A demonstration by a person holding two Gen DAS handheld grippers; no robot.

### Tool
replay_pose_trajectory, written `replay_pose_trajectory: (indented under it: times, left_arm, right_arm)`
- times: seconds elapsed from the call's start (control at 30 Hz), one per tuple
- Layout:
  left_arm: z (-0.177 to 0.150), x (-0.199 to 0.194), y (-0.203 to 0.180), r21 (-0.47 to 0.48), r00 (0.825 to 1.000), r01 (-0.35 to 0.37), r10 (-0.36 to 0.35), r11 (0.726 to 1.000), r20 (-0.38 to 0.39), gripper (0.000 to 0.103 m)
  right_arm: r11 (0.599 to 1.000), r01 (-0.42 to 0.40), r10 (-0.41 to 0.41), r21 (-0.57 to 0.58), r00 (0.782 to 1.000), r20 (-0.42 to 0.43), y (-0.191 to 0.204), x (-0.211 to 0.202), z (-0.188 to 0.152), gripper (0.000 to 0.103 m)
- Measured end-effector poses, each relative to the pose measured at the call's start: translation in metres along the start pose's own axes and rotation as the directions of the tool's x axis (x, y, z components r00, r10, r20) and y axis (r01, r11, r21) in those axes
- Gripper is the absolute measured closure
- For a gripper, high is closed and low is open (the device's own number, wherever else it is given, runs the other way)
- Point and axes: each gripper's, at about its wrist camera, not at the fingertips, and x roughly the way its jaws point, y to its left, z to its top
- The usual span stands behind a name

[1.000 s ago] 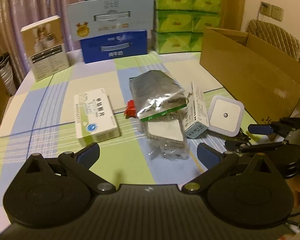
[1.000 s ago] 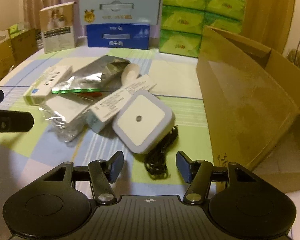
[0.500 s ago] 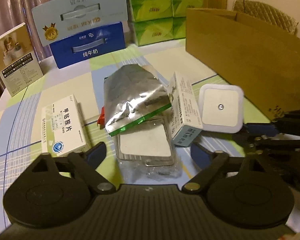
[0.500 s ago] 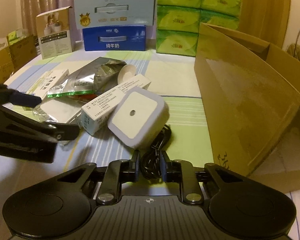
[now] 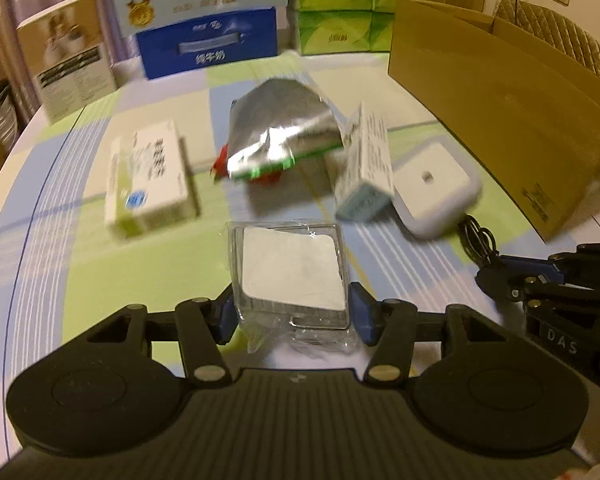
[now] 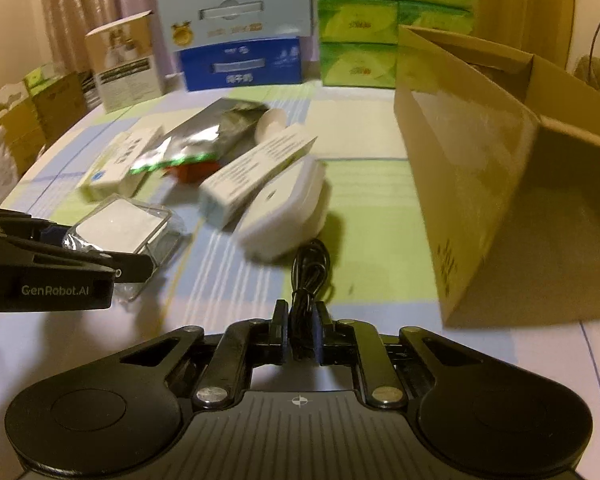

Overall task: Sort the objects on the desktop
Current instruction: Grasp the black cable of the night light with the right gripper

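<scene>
My left gripper (image 5: 292,314): jaws clamped on clear packet (image 5: 289,268), low over table (image 5: 52,264). My right gripper (image 6: 300,332): jaws pinching black cable (image 6: 310,268) of white night light (image 6: 284,210), beside cardboard box (image 6: 500,184).

Two low forward views, shared table (image 5: 80,280) clutter.

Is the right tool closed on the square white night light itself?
No: the right tool is shut on the black cable, while the white night light lies farther ahead on the table, clear of the fingers.
</scene>
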Motion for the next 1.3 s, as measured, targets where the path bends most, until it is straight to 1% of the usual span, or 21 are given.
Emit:
replay_pose_trajectory:
  times: [0.13, 0.27, 0.37, 0.4, 0.43, 0.47, 0.5, 0.57, 0.6, 0.63, 0.7, 0.77, 0.8, 0.83, 0.87, 0.93, 1.0, 1.13, 1.3]
  left_arm:
    - [-0.024, -0.027, -0.004, -0.059, 1.000, 0.011, -0.011, 0.998, -0.005, 0.055]
    - [-0.043, -0.043, -0.009, -0.081, 1.000, 0.014, -0.013, 0.997, 0.017, 0.055]
    - [-0.051, -0.048, -0.011, -0.080, 0.999, 0.008, -0.004, 0.997, 0.045, 0.051]
    - [-0.052, -0.049, -0.012, -0.070, 0.999, -0.001, 0.005, 0.998, 0.053, 0.048]
    - [-0.053, -0.050, -0.013, -0.057, 0.998, -0.012, 0.016, 0.998, 0.057, 0.043]
    - [-0.054, -0.050, -0.015, -0.049, 0.998, -0.023, 0.027, 0.999, 0.062, 0.040]
    - [-0.055, -0.050, -0.016, -0.041, 0.997, -0.029, 0.032, 0.999, 0.069, 0.037]
    - [-0.057, -0.047, -0.019, -0.022, 0.996, -0.042, 0.044, 0.999, 0.078, 0.032]
    - [-0.057, -0.046, -0.021, -0.013, 0.995, -0.049, 0.050, 0.999, 0.087, 0.031]
    - [-0.058, -0.044, -0.021, -0.008, 0.995, -0.048, 0.049, 0.999, 0.093, 0.031]
    - [-0.060, -0.039, -0.022, -0.003, 0.995, -0.046, 0.046, 0.999, 0.093, 0.031]
    - [-0.062, -0.035, -0.022, -0.010, 0.995, -0.050, 0.051, 0.999, 0.091, 0.033]
    - [-0.062, -0.033, -0.021, -0.017, 0.995, -0.050, 0.051, 0.999, 0.089, 0.042]
    - [-0.063, -0.032, -0.021, -0.024, 0.995, -0.046, 0.048, 0.999, 0.084, 0.049]
    - [-0.063, -0.031, -0.020, -0.030, 0.995, -0.041, 0.043, 0.999, 0.088, 0.050]
    - [-0.063, -0.033, -0.018, -0.035, 0.995, -0.036, 0.039, 0.999, 0.091, 0.060]
    - [-0.064, -0.034, -0.017, -0.042, 0.995, -0.030, 0.033, 0.999, 0.094, 0.067]
    - [-0.066, -0.036, -0.016, -0.059, 0.995, -0.016, 0.022, 0.998, 0.096, 0.069]
    - [-0.066, -0.036, -0.016, -0.051, 0.995, -0.017, 0.022, 0.999, 0.099, 0.069]
  right_arm:
    - [0.999, -0.034, 0.034, 0.007, 0.999, -0.021, 0.009, -0.022, -0.019, 0.095]
    - [0.999, -0.048, 0.048, -0.003, 0.998, -0.031, 0.017, -0.041, -0.037, 0.094]
    - [0.998, -0.053, 0.053, -0.018, 0.998, -0.024, 0.018, -0.046, -0.042, 0.094]
    - [0.998, -0.052, 0.051, -0.024, 0.998, -0.023, 0.018, -0.047, -0.043, 0.094]
    - [0.999, -0.047, 0.047, -0.026, 0.999, -0.022, 0.017, -0.047, -0.043, 0.093]
    - [0.999, -0.041, 0.040, -0.024, 0.999, -0.017, 0.016, -0.047, -0.043, 0.093]
    - [0.999, -0.035, 0.035, -0.020, 0.999, -0.014, 0.015, -0.047, -0.043, 0.092]
    - [1.000, -0.026, 0.026, -0.017, 1.000, -0.009, 0.014, -0.046, -0.044, 0.084]
    - [1.000, -0.024, 0.024, -0.019, 1.000, -0.004, 0.013, -0.046, -0.045, 0.076]
    - [0.999, -0.028, 0.028, -0.020, 1.000, -0.001, 0.013, -0.046, -0.045, 0.070]
    - [0.999, -0.029, 0.029, -0.029, 1.000, 0.007, 0.013, -0.046, -0.046, 0.067]
    - [0.999, -0.026, 0.027, -0.038, 1.000, 0.013, 0.014, -0.045, -0.047, 0.066]
    - [0.999, -0.026, 0.027, -0.040, 0.999, 0.017, 0.014, -0.045, -0.047, 0.066]
    - [0.999, -0.024, 0.025, -0.043, 1.000, 0.019, 0.014, -0.044, -0.046, 0.066]
    - [0.999, -0.020, 0.021, -0.050, 1.000, 0.021, 0.014, -0.043, -0.046, 0.066]
    - [0.998, 0.000, 0.002, -0.070, 0.999, 0.032, 0.016, -0.042, -0.047, 0.066]
    - [0.996, 0.011, -0.006, -0.094, 0.999, 0.048, 0.019, -0.041, -0.046, 0.066]
    - [0.992, 0.012, -0.003, -0.127, 0.998, 0.070, 0.024, -0.039, -0.045, 0.066]
    - [0.994, -0.024, 0.029, -0.106, 0.999, 0.041, 0.022, -0.030, -0.042, 0.066]
